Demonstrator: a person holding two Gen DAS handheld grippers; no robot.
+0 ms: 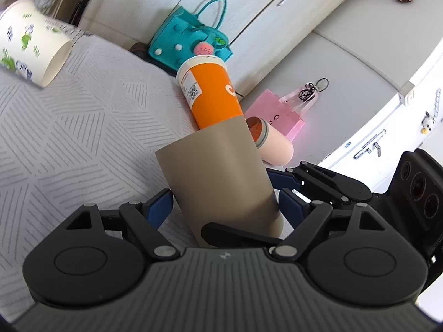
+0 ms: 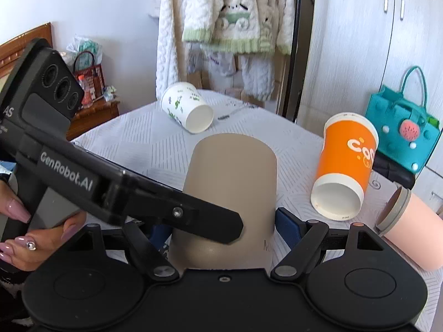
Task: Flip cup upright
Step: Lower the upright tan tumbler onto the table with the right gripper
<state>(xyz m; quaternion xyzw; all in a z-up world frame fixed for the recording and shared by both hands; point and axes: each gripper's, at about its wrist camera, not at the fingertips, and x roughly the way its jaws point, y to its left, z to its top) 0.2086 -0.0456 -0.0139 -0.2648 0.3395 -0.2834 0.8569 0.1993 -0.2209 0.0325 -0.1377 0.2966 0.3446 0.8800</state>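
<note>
Left wrist view: the left gripper [image 1: 225,207] has its 2 blue fingers [image 1: 158,210] spread beside the taupe cup [image 1: 218,177] at frame centre, apparently without clamping it. Right wrist view: the right gripper [image 2: 221,227] brackets the same cup [image 2: 232,182] on the white bedspread [image 2: 144,138]; contact cannot be told. An orange cup [image 2: 346,163] lies at right.

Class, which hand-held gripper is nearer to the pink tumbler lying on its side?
Right. The right hand-held gripper has the pink tumbler just beside its right-hand finger; the left hand-held gripper sits across the taupe cup from it.
</note>
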